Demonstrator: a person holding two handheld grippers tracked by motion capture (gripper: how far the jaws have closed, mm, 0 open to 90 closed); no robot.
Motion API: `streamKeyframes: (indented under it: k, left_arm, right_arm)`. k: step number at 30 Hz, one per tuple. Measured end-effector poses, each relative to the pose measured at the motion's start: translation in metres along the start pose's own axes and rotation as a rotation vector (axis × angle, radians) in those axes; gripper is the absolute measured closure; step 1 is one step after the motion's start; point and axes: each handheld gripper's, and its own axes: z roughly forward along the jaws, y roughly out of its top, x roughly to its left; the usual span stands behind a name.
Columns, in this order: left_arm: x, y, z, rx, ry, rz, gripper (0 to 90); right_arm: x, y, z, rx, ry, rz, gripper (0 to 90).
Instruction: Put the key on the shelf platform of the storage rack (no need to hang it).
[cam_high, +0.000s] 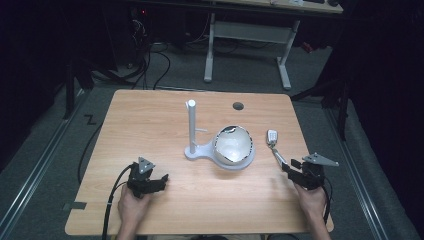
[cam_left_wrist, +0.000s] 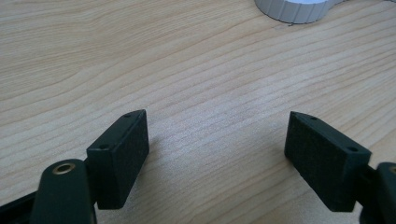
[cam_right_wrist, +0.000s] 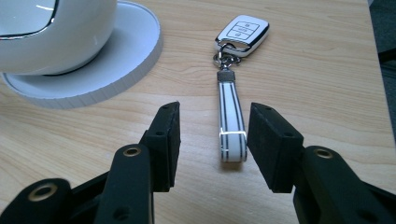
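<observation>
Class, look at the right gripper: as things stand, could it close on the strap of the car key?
Probably yes. The right gripper is open, and the strap already lies flat on the table between its jaws, untouched, with nothing in the way.

The light wooden desk (cam_high: 150, 120) is seen from above and from the near side by the high view, facing forward and down. The left gripper view is set low and close over bare wood, facing the rim of the white round stand base (cam_left_wrist: 299, 10). The right gripper view is set equally low, near the white key fob with striped strap (cam_right_wrist: 232, 112); fob and base are shared with the high view.
</observation>
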Motion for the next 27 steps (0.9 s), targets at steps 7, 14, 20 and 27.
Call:
streamKeyframes:
  k: [7,14,20,27]
  left_arm:
    - [0.000,0.000,0.000,0.000,-0.001,0.000,22.3]
    - [0.000,0.000,0.000,0.000,0.000,0.000,22.3]
    - [0.000,0.000,0.000,0.001,0.001,0.001,22.2]
    - [0.000,0.000,0.000,0.001,0.001,0.001,22.2]
  right_arm:
    - [-0.005,0.012,0.001,-0.005,-0.012,0.000,55.0]
    - [-0.010,0.023,0.004,-0.013,-0.013,0.015,55.0]
    - [-0.011,0.031,0.009,-0.016,-0.012,0.011,55.0]
    - [-0.009,0.041,0.014,-0.012,-0.013,0.001,55.2]
